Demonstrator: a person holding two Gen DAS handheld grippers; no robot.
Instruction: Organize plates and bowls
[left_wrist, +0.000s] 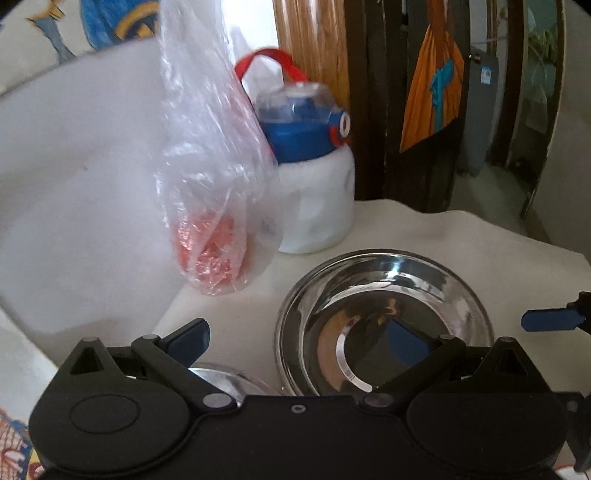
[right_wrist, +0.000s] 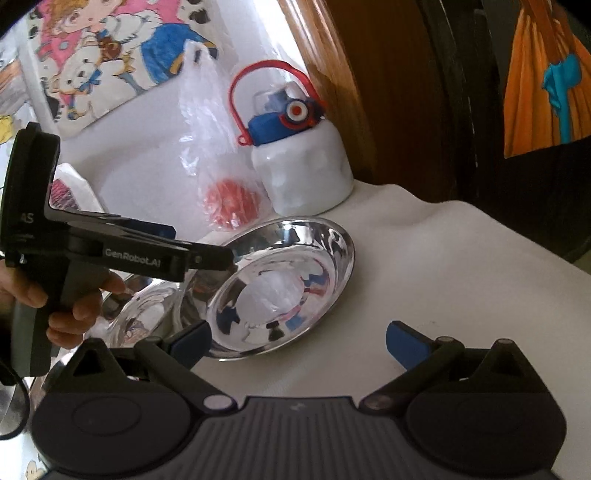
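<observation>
Steel plate (right_wrist: 280, 284) tilted on the white cloth (right_wrist: 443, 266), its left rim pinched by the left tongs (right_wrist: 225, 258).

In the right wrist view the left tongs reach in from the left, held by a hand (right_wrist: 74, 306), and their tips meet on the plate's left edge, clenched on it, so the plate's near-left side stands raised off the cloth. The right tongs (right_wrist: 297, 341) hang released, fingers spread wide; the plate lies just beyond and between them, nearer the left finger, not touching. A second steel dish (right_wrist: 144, 314) sits to the left of the plate. Farther back stand a white bottle (right_wrist: 303, 177) with a blue lid and a clear plastic bag (right_wrist: 218, 162) holding something red.
</observation>
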